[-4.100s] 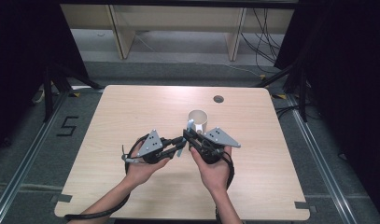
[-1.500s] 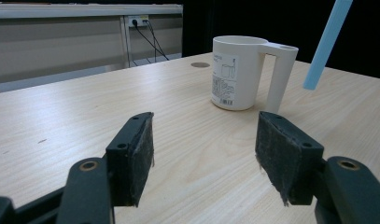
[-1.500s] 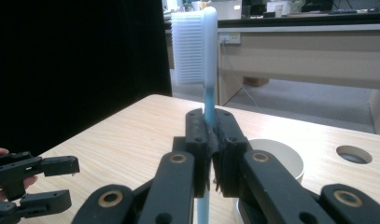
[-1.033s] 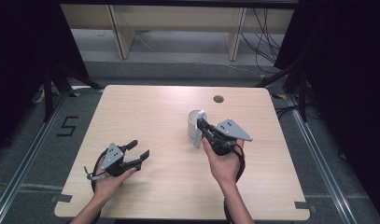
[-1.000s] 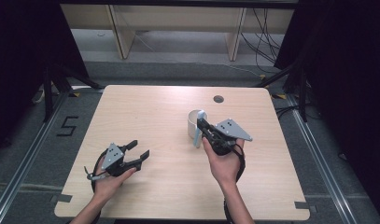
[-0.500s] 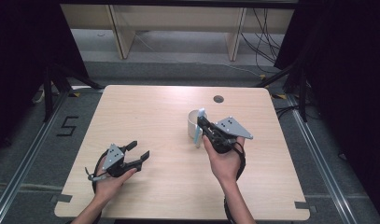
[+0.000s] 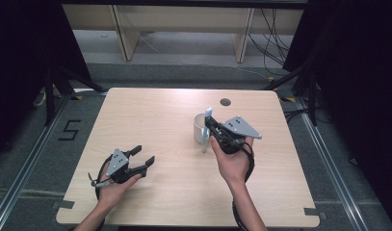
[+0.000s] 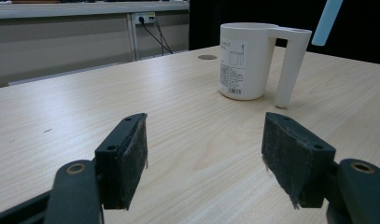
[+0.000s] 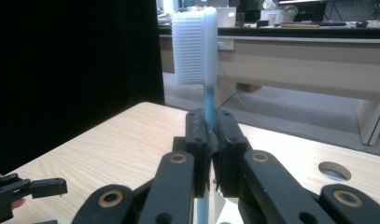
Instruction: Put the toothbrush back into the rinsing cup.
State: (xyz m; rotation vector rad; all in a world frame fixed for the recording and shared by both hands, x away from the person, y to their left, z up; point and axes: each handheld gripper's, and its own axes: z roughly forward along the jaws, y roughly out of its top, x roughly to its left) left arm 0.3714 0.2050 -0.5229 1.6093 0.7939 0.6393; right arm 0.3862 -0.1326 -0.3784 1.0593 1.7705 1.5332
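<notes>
Toothbrush (image 9: 205,93) being clamped upright between closed jaws of right gripper (image 7: 214,132), just beside mug (image 7: 200,127) at table (image 7: 174,110) centre-right. Left gripper (image 7: 140,157) being held gaping, nothing between jaws, well apart near front-left.

Even overhead light is falling on the table (image 7: 150,110), soft shadows lying under both hands. Surroundings beyond the right gripper (image 7: 209,126) are sitting dark. In the left gripper view the pads (image 8: 134,161) are blurring slightly; behind the toothbrush (image 9: 197,46) the background is looking soft.
</notes>
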